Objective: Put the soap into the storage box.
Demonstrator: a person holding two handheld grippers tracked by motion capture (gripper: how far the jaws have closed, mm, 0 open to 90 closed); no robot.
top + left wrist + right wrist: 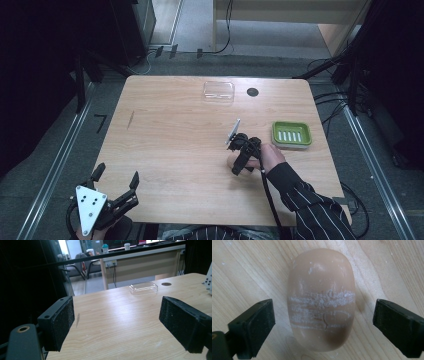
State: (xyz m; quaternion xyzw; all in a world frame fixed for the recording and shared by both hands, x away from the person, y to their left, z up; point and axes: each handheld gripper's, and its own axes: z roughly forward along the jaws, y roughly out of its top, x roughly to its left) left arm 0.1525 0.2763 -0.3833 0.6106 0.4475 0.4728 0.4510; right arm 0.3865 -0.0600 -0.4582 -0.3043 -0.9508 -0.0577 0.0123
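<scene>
A peach-coloured oval bar of soap [321,297], scuffed with white scratch marks, lies on the wooden table [170,130]. My right gripper [323,315] points straight down over it, open, with one jaw on each side of the bar and a gap on both sides. In the high view that gripper [239,161] is right of the table's middle, and a bit of the soap [230,161] peeks out at its left. My left gripper [116,176] hovers open over the table's front left corner with nothing between its jaws [117,317].
A green soap dish [291,134] with a slotted bottom sits just right of the right gripper. A clear plastic lid [218,92] [143,287] and a small black round spot [252,92] are at the far edge. A dark mark [131,119] streaks the wood at left.
</scene>
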